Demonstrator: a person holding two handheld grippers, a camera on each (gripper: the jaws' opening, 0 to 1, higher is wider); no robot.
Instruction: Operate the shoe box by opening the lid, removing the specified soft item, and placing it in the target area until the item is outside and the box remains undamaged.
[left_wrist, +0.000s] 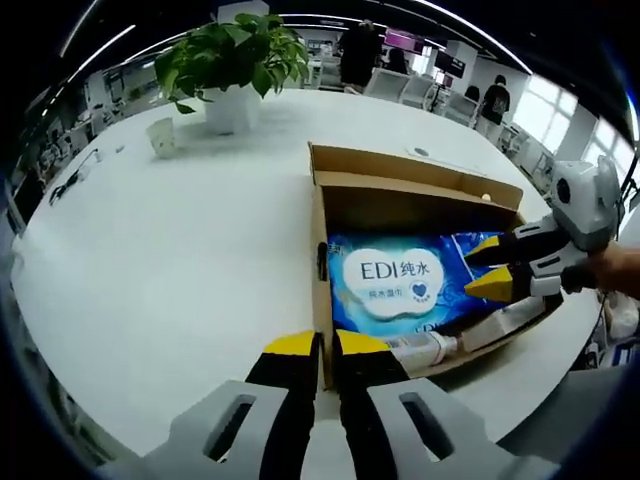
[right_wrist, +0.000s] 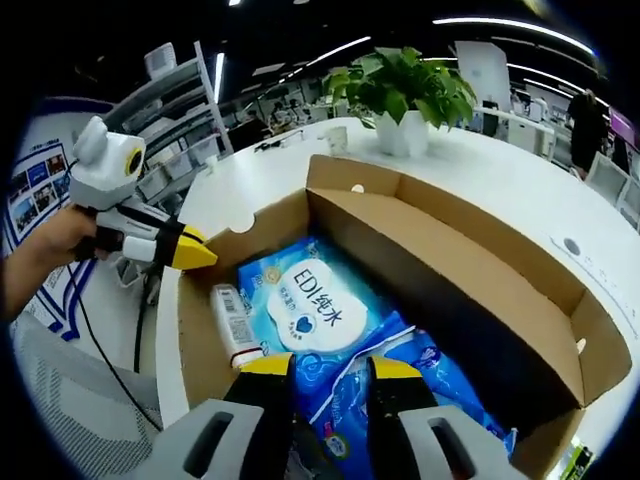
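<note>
An open cardboard shoe box (left_wrist: 410, 195) lies on the white table (left_wrist: 180, 250), its lid flap folded back. Inside is a soft blue wipes pack (left_wrist: 395, 285) with a white label. My left gripper (left_wrist: 327, 345) is shut on the box's near side wall, which runs between its yellow tips; in the right gripper view the left gripper (right_wrist: 192, 250) pinches that rim of the box (right_wrist: 460, 265). My right gripper (right_wrist: 330, 367) stands open just above the pack (right_wrist: 310, 300), one jaw on each side of its crinkled end. The right gripper (left_wrist: 490, 267) enters from the right.
A white tube (left_wrist: 425, 348) (right_wrist: 232, 325) lies in the box beside the pack. A potted plant (left_wrist: 232, 70) (right_wrist: 405, 90) and a small white cup (left_wrist: 163, 135) stand at the table's far side. The table edge runs close behind the box. People stand in the office beyond.
</note>
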